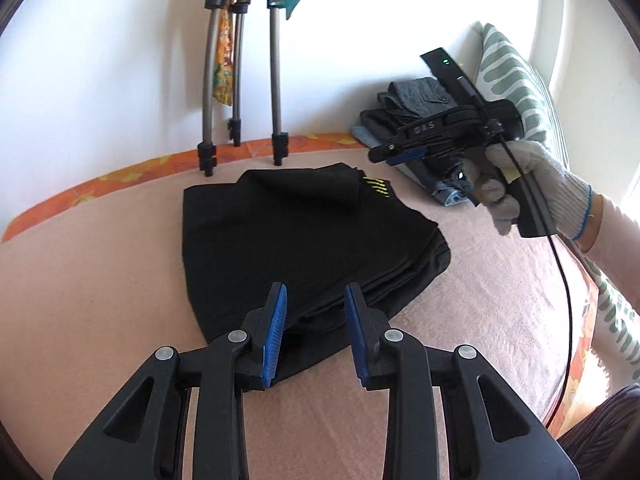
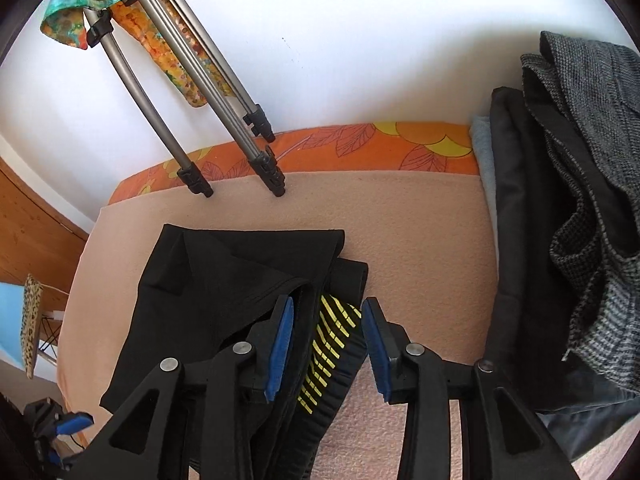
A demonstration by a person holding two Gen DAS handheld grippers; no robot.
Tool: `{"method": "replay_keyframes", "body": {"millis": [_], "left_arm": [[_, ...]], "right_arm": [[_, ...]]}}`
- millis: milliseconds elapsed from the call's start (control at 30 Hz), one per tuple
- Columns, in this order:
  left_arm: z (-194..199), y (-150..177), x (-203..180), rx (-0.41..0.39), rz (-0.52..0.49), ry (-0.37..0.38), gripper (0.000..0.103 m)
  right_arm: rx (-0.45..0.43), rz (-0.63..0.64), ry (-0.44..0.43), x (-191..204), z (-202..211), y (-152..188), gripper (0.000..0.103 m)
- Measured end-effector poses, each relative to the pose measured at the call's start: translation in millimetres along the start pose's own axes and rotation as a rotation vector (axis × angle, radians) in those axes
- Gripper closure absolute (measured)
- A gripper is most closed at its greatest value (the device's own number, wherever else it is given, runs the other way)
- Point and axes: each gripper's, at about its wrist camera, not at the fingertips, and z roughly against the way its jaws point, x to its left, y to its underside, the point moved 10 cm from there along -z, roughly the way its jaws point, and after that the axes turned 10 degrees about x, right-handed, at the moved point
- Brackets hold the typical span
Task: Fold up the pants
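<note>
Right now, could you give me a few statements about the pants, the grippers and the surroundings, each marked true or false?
1. The black pants lie folded on the pink blanket. True.
2. The left gripper is clamped on the fabric. False: its jaws stand open, with nothing between them.
3. The pants carry yellow stripes. True.
4. The right gripper is shut. False: its jaws stand apart above the striped part.
5. A pile of other clothes sits to the right of the pants. True.
6. The tripod legs stand on the pants. False: they stand on the blanket behind the pants, apart from them.
</note>
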Motion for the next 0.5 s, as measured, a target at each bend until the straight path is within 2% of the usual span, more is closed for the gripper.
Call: {"method": "replay_keyframes", "body": {"millis": [67, 100, 133, 200, 367, 400, 467, 500], "left_arm": [[-17, -1, 20, 0.03, 0.02, -0.013, 0.075], [-22, -1, 25, 0.039, 0.022, -0.015, 0.075], [-26, -1, 27, 0.045, 0.022, -0.009, 0.075], [-34, -1, 26, 0.056, 0.001, -0.007, 0.075], [-50, 6, 20, 0.09, -0.045, -0.009, 0.075], [-54, 8, 20, 0.1, -0.046, -0.005, 0.075], [-59, 12, 20, 0.115, -0.051, -0.003, 0.075], [-60, 13, 20, 0.118, -0.05, 0.0, 0.075]], "right_arm": [[-0.031, 0.041, -0.029, 11, 9, -2, 0.065], [-0.03, 0.06, -0.038, 17, 10, -2, 0.06], [-0.018, 0.084, -0.056, 26, 8, -2, 0.05], [0.021, 0.143, -0.069, 46, -1, -1, 0.039], [0.121, 0.31, 0.078, 71, -35, 12, 0.04], [0.131, 0.339, 0.124, 72, -41, 14, 0.041], [0.122, 0.382, 0.262, 62, -48, 8, 0.061], [0.114, 0.358, 0.324, 51, -48, 1, 0.071]]}}
